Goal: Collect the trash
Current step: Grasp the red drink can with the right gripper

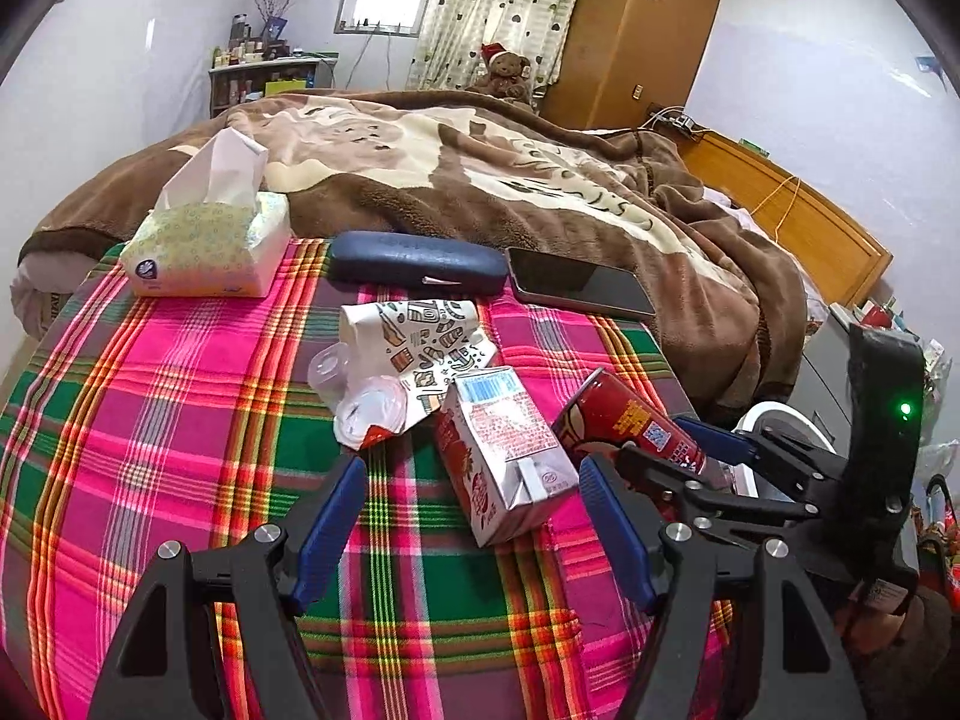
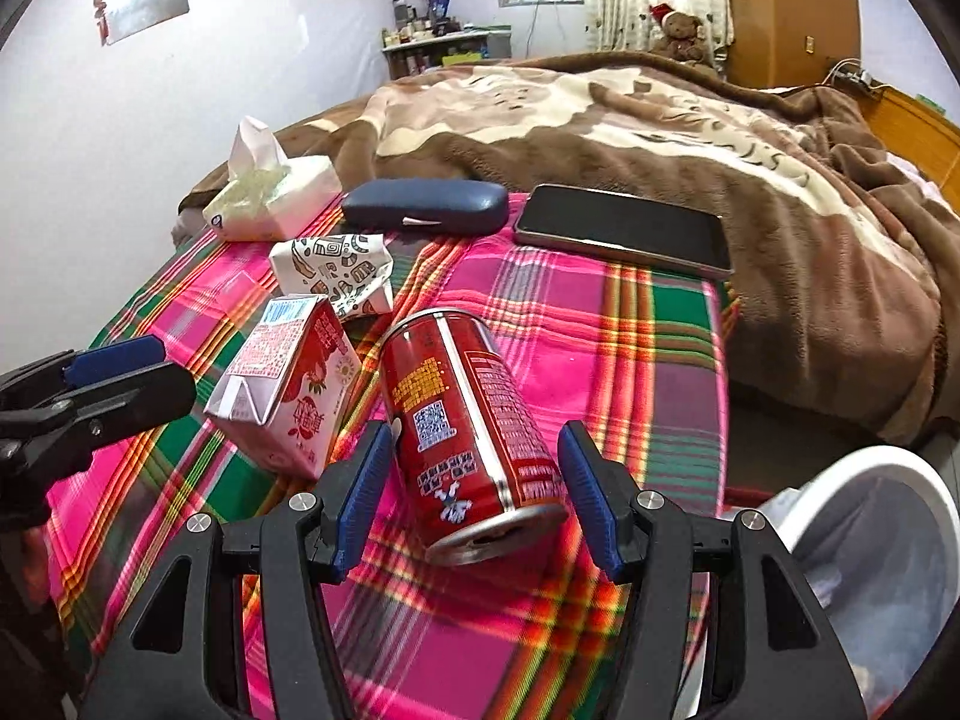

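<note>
Trash, four items, lying together on a pink, green and orange plaid cloth (image 2: 600,324) near the foot of a bed:

Red drink can (image 2: 468,420): on its side, opened end nearest the right wrist camera; yellow and white print and a QR code on its wall, characters too small to read; lies between the blue pads of the right gripper (image 2: 474,492), whose jaws stand apart, a gap showing on each side of the can.

Drink carton (image 1: 504,450): red and white, strawberry picture, folded gable end toward the camera, a blue-and-white panel on its far end; print illegible; just left of the can; ahead of the left gripper (image 1: 474,534), whose jaws stand apart with nothing between them but cloth.

Crumpled paper cup (image 1: 420,330): white with dark and orange doodle print; beyond the carton.

Clear plastic lid or cup (image 1: 360,396), crushed; touching the paper cup's near left side.

Other items on the far edge of the cloth: tissue pack (image 1: 210,240), pale green pattern, one tissue standing up, far left; dark blue glasses case (image 1: 420,264), centre; smartphone (image 1: 576,282), screen dark, right.

White bin (image 2: 870,540): low at the right, beside the cloth.

Background: brown and cream blanket (image 1: 480,162); teddy bear (image 1: 504,75) in a red hat.
</note>
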Action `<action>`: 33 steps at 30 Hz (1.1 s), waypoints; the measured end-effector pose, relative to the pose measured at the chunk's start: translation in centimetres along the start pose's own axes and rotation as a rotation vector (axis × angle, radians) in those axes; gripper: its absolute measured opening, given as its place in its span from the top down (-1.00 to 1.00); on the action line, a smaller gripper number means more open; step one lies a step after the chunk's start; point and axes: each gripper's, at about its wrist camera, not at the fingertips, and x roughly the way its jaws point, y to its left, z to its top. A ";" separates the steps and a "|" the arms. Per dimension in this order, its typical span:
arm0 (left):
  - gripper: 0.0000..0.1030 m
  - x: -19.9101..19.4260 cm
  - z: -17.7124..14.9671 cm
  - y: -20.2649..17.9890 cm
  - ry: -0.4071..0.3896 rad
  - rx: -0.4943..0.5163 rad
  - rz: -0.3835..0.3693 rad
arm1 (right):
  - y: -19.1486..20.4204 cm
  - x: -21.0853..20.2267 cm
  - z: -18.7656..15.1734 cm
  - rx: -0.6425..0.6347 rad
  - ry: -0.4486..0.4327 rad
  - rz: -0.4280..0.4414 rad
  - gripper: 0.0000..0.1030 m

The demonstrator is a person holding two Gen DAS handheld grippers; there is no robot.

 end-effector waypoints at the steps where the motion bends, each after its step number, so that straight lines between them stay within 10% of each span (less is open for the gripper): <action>1: -0.42 0.3 0.1 -0.1 0.006 0.000 -0.001 | 0.1 0.2 0.1 0.000 0.003 0.006 -0.15; 33: -0.21 7.4 0.0 -0.5 0.116 -0.031 0.042 | -3.0 0.5 0.7 0.112 -0.026 -0.071 -0.11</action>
